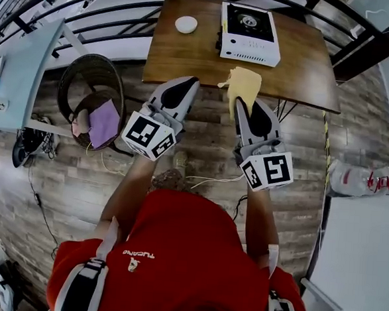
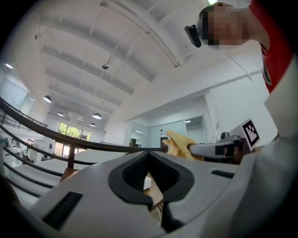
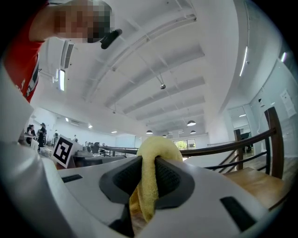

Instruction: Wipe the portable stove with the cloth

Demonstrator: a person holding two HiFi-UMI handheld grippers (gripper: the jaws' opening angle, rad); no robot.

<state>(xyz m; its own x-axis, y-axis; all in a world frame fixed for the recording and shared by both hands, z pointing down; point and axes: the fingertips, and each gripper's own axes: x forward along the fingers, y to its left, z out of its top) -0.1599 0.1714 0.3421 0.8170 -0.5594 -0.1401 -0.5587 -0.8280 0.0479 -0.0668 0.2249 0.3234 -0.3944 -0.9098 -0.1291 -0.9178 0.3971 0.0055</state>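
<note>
The portable stove [image 1: 249,32], white with a black top, stands on the far right part of a brown wooden table [image 1: 307,66]. My right gripper [image 1: 240,103] is shut on a yellow cloth [image 1: 242,85], which hangs at the table's near edge, short of the stove. In the right gripper view the cloth [image 3: 156,155] bulges up between the black pads of that gripper [image 3: 149,162]. My left gripper [image 1: 188,83] is level beside it to the left, shut and holding nothing. In the left gripper view its pads [image 2: 135,172] meet, with the cloth [image 2: 179,143] off to the right.
A small round white object [image 1: 186,24] lies on the table left of the stove. A round wicker seat [image 1: 87,77] with a purple cloth [image 1: 104,122] stands on the floor at left. Black railings [image 1: 118,6] run behind the table. Cables [image 1: 212,181] lie at the person's feet.
</note>
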